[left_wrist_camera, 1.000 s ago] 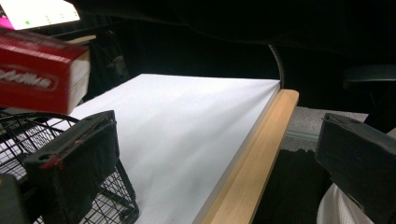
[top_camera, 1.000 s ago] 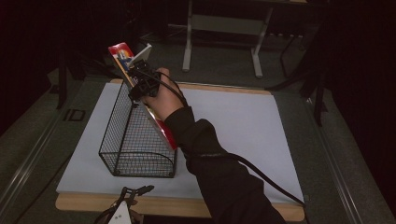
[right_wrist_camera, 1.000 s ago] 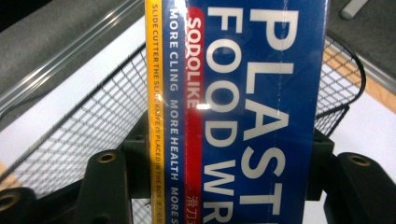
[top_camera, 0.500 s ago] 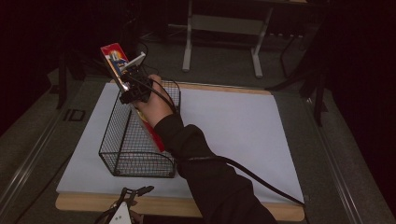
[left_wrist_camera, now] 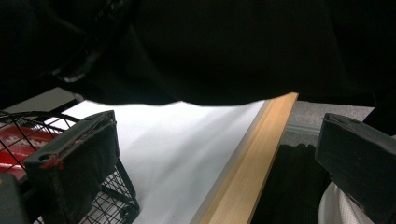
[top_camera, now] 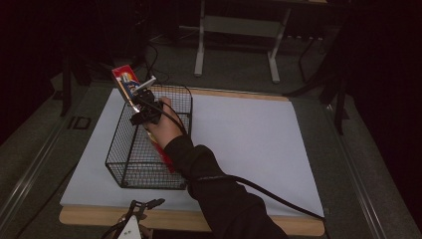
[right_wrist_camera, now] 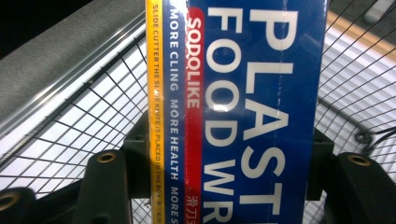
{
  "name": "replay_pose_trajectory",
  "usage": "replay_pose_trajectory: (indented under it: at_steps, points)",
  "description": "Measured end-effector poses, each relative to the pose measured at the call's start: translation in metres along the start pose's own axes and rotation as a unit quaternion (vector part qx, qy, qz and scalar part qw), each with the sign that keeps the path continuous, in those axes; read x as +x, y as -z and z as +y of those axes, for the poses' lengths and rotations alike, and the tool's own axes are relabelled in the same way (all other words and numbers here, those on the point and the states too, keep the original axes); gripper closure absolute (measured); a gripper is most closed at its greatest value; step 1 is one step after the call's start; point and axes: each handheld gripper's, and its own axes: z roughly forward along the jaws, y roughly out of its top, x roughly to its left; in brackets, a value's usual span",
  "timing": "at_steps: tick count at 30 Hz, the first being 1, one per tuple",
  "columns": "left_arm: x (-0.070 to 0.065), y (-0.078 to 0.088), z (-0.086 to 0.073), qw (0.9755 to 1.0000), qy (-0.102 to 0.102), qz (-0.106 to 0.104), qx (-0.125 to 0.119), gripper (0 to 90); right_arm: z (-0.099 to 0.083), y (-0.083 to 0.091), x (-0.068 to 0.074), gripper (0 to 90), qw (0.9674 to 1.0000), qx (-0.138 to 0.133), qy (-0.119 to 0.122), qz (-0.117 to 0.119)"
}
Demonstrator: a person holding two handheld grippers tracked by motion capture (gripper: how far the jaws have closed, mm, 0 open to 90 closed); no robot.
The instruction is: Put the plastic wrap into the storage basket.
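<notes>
Your plastic food wrap box [top_camera: 130, 85] sits clamped between the jaws of your right claw [top_camera: 144, 110], tilted, with its upper end sticking up past the far left corner of the wire basket [top_camera: 130, 172] and its lower red part slanting down inside the mesh. From the high view you get that placement; the right claw view gives you the print instead: on the box [right_wrist_camera: 243, 112] you can read "PLAST", "FOOD WR", the brand "SODOLIKE" on a red band, and along a yellow strip "MORE CLING MORE HEALTH" with smaller text about a slide cutter. Basket mesh [right_wrist_camera: 84, 121] shows behind it. The basket stands on the white sheet [top_camera: 249, 144] covering the desk [top_camera: 179, 220]. Your left claw [top_camera: 137, 211] waits at the near desk edge, jaws wide apart with nothing between them; its own view shows the basket corner [left_wrist_camera: 116, 196] and something red [left_wrist_camera: 23, 140] inside.
</notes>
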Motion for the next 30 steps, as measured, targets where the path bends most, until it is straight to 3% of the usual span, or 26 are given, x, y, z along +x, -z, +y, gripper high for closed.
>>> replay_pose_trajectory:
  at_steps: [7, 30]
  points:
    - [0.0, 0.0, 0.0, 1.0, 0.0, -0.001, -0.001, 0.2, -0.006, -0.012, -0.001, 39.3, 0.9998, 0.014, -0.001, -0.016]
    - [-0.002, -0.001, 0.0, 1.0, -0.003, -0.003, 0.003, 0.2, -0.021, -0.025, -0.011, 38.3, 0.9992, 0.037, -0.014, 0.0]
